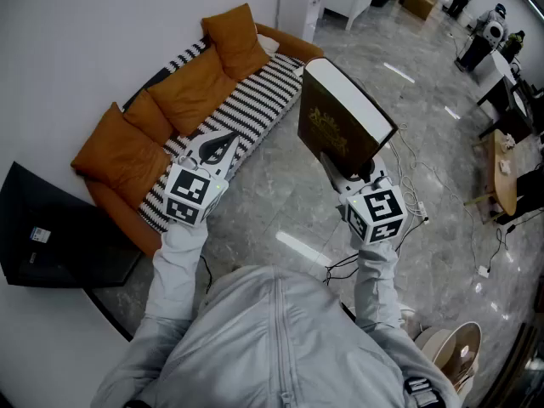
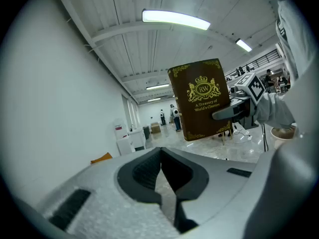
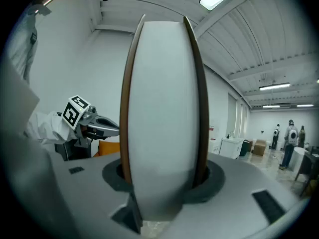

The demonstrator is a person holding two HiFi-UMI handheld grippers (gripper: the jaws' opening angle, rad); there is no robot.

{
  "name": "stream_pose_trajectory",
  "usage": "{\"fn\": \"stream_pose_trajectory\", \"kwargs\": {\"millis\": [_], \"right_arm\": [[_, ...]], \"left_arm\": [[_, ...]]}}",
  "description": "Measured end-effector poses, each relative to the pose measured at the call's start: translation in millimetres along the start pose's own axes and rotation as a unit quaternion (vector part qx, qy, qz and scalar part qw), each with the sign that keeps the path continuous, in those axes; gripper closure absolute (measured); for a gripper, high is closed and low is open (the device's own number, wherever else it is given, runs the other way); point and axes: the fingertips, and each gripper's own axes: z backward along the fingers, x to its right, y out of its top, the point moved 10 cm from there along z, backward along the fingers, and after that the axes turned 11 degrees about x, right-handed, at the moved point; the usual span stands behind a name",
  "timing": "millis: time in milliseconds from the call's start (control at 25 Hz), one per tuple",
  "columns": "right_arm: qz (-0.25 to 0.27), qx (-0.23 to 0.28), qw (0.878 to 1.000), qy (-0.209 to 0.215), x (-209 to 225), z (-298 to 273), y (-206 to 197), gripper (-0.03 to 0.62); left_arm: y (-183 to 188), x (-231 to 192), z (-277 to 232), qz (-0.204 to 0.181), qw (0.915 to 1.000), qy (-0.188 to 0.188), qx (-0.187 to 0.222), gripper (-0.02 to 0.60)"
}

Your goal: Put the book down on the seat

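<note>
Head view shows the right claw (image 1: 342,170) clamped on the lower edge of the book (image 1: 338,119). The book is held upright in the air above the grey floor (image 1: 280,185), beside the sofa (image 1: 115,211) and not on its striped seat (image 1: 255,100). Right gripper view shows white page edges between brown covers, pinched by both jaws. The left claw (image 1: 228,143) has its jaws together, empty, near the seat.

Only readable print: the book (image 2: 202,101) cover
Gold "RW" in a crest up top, then "A Treasury of World's Classics" just below.
</note>
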Motion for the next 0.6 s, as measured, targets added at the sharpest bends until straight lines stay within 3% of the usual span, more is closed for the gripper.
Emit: {"fn": "stream_pose_trajectory", "kwargs": {"millis": [600], "right_arm": [[-0.013,0.013,1.0,0.007,30.7,5.1,-11.2,0.359]], "left_arm": [[0.1,10.1,-22.1,0.003,0.9999,0.011,-0.006,0.555]]}}
